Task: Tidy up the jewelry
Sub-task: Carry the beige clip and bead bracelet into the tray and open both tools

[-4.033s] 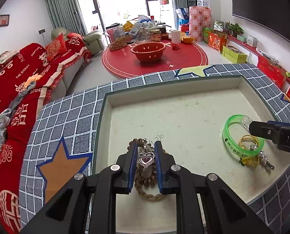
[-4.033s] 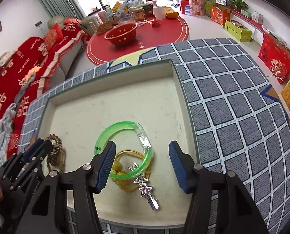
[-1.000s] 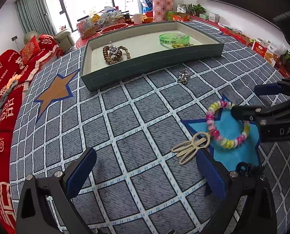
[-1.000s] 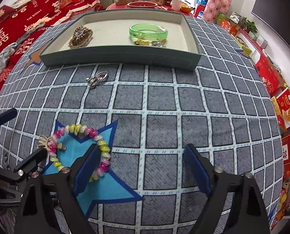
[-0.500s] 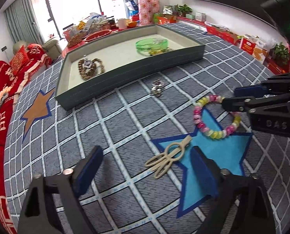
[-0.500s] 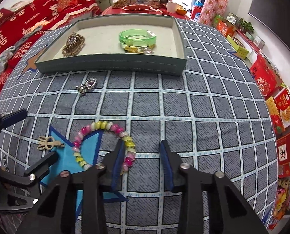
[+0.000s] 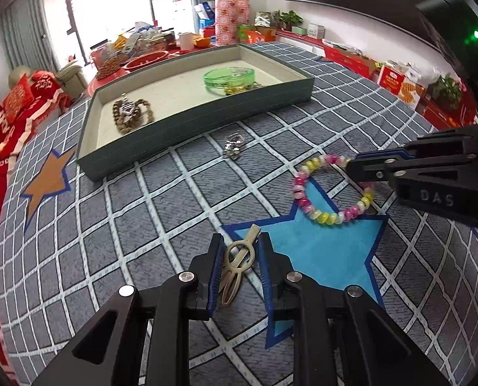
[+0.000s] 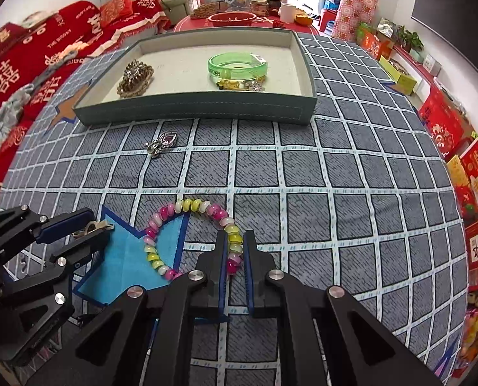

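Your right gripper [image 8: 232, 251] pinches only a few beads of the bead bracelet [image 8: 187, 238], so a quick lift could let the slick beads slide out or swing and snag. Your left gripper [image 7: 239, 257] sits narrow around the thin hair clip [image 7: 239, 260]; I cannot tell if it grips, and the clip may skid flat on the bench [image 7: 142, 225]. Both lie on the blue star near the bench's front edge; the tray [image 8: 194, 109] waits toward the far edge.

bead bracelet [image 8: 187, 238], pink-yellow-white, flat at lower centre; beige hair clip [image 7: 239, 262] at bottom centre; silver pendant [image 8: 162, 142] centre left; tray [image 8: 194, 109] above holds green bangle [image 8: 237, 64].
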